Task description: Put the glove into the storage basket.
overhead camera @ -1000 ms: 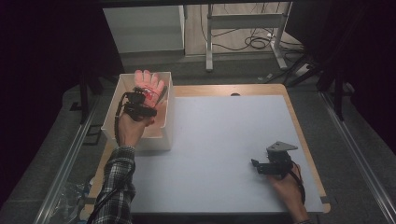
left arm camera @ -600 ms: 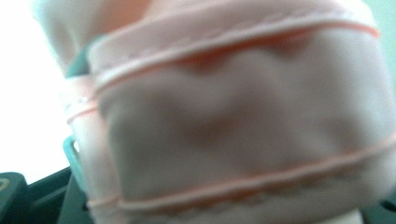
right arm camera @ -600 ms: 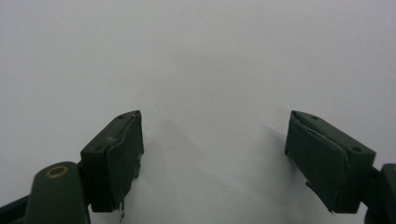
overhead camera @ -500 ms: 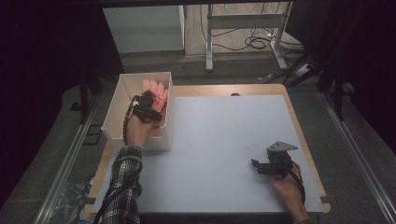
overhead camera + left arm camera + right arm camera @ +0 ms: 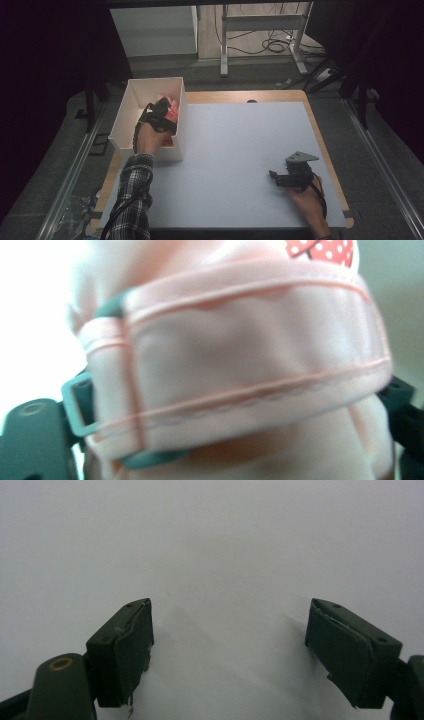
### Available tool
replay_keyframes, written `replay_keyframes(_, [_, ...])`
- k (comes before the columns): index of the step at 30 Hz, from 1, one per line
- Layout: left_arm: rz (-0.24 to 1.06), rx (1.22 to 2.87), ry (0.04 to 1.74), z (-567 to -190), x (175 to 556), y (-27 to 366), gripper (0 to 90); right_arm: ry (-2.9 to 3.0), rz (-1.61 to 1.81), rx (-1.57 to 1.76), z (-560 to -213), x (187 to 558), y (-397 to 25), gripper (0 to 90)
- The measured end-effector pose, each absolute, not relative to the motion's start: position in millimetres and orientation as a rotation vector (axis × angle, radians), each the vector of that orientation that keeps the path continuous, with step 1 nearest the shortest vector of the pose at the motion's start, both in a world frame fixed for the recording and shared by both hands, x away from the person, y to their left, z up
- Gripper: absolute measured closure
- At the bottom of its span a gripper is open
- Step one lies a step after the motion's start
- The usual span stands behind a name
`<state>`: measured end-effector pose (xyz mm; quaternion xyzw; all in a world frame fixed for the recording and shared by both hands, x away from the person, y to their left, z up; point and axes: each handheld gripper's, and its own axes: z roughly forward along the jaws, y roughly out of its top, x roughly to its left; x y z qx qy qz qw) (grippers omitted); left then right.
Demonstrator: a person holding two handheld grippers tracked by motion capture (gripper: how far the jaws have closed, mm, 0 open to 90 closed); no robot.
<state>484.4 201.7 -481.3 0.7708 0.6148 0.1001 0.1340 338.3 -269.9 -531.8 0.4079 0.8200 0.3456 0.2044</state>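
A pink fabric item [image 5: 240, 390] with a stitched strap and a red dotted bow sits between the jaws of my left gripper [image 5: 235, 410], which is shut on it. From above, that left gripper [image 5: 165, 111] holds the pink item [image 5: 171, 106] over the right side of an open white box [image 5: 150, 80] at the table's left. My right gripper [image 5: 273, 176] rests low on the pale table [image 5: 240, 145] at the near right. Its jaws stand wide apart, and between the right gripper [image 5: 227, 645] fingertips there is only bare table surface.
The white box stands on the table's far left corner, its right wall [image 5: 181, 125] beside my left hand. Beyond the table's far edge are a white cabinet [image 5: 155, 30], metal desk legs [image 5: 225, 45] and cables on the floor. Dark surroundings flank both sides.
My left gripper has drawn the pink item toward the near side and to the right over the box, lower than before. The right gripper has stayed in place.
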Motion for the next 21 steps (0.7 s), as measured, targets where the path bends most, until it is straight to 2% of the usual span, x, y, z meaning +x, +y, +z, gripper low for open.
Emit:
replay_keyframes(6, [0.299,2.205,1.773,-474,482,204,6.5,2.287,0.964,1.137,-532,338,-270,19.7])
replay_keyframes(21, [0.361,2.143,1.668,-451,463,213,4.3,2.287,0.964,1.139,-532,338,-270,19.7])
